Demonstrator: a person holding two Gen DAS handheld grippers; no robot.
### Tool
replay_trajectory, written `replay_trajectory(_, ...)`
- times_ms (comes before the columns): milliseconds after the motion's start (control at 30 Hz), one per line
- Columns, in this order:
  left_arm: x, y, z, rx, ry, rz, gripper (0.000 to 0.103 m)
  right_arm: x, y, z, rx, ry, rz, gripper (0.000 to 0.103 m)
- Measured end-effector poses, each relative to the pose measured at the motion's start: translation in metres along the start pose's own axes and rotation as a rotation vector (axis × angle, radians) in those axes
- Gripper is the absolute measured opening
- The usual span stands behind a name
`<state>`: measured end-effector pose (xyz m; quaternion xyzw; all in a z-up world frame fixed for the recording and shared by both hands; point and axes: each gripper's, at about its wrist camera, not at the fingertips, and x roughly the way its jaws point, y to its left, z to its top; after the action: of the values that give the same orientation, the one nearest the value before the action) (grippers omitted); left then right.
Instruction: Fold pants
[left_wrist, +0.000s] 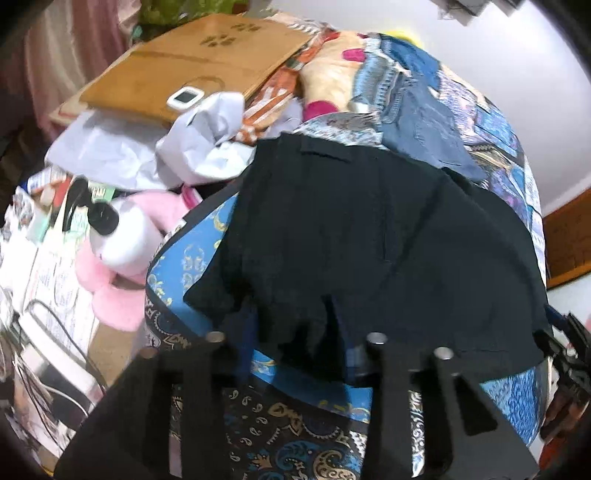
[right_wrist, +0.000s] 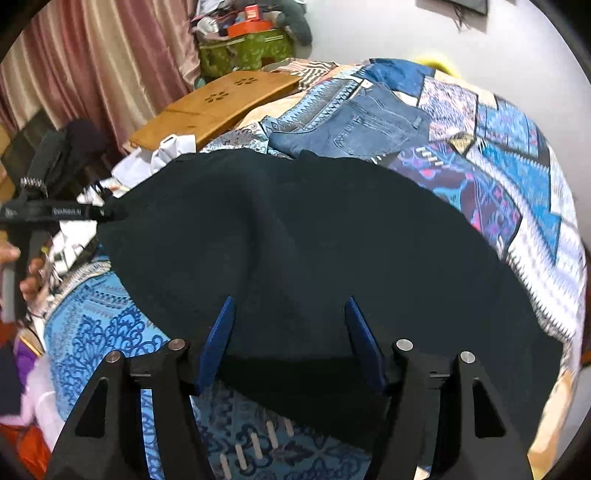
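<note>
Pants (right_wrist: 314, 240), black, lie spread across the patterned blue bedspread (right_wrist: 517, 155), bunched at the near edge. Right gripper (right_wrist: 291, 321) hovers over the fabric, blue fingers (right_wrist: 221, 332) parted wide, gripping nothing. Left gripper (left_wrist: 291, 343) sits at the crumpled hem, fingers dark against dark cloth; I can't tell whether they're gripping. Folded jeans (right_wrist: 354, 125) rest just beyond, wooden lap desk (left_wrist: 192, 66) further off.

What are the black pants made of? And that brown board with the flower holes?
The black pants look like soft, matte woven cloth, maybe cotton: they sag into folds and don't shine. The brown board looks like smooth bamboo or wood: flat, stiff, honey-coloured, with neat cut-out holes. I can't be sure of either.
</note>
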<state>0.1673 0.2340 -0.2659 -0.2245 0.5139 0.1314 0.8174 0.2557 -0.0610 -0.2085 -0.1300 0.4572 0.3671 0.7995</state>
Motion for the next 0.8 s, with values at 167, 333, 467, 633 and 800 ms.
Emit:
replay_trajectory(167, -0.039, -0.015, 0.007, 0.112, -0.141, 0.033, 0.023, -0.009, -0.002, 0.001, 0.038, -0.013, 0.017, 0.06)
replay_trajectory(333, -0.034, -0.005, 0.005, 0.134, -0.136, 0.068, 0.023, -0.022, -0.024, 0.007, 0.102, -0.068, -0.044, 0.06)
replay_trajectory(467, 0.003, 0.013, -0.01, 0.109, -0.051, 0.08, 0.024, -0.009, -0.044, 0.003, 0.146, -0.015, -0.124, 0.06)
replay_trajectory(633, 0.02, 0.02, -0.022, 0.115, -0.025, 0.092, 0.038, -0.004, -0.053, -0.011, 0.174, 0.02, -0.12, 0.061)
replay_trajectory(800, 0.0, 0.023, -0.011, 0.134, -0.041, 0.105, 0.05, -0.012, -0.034, 0.006, 0.132, -0.005, -0.102, 0.061)
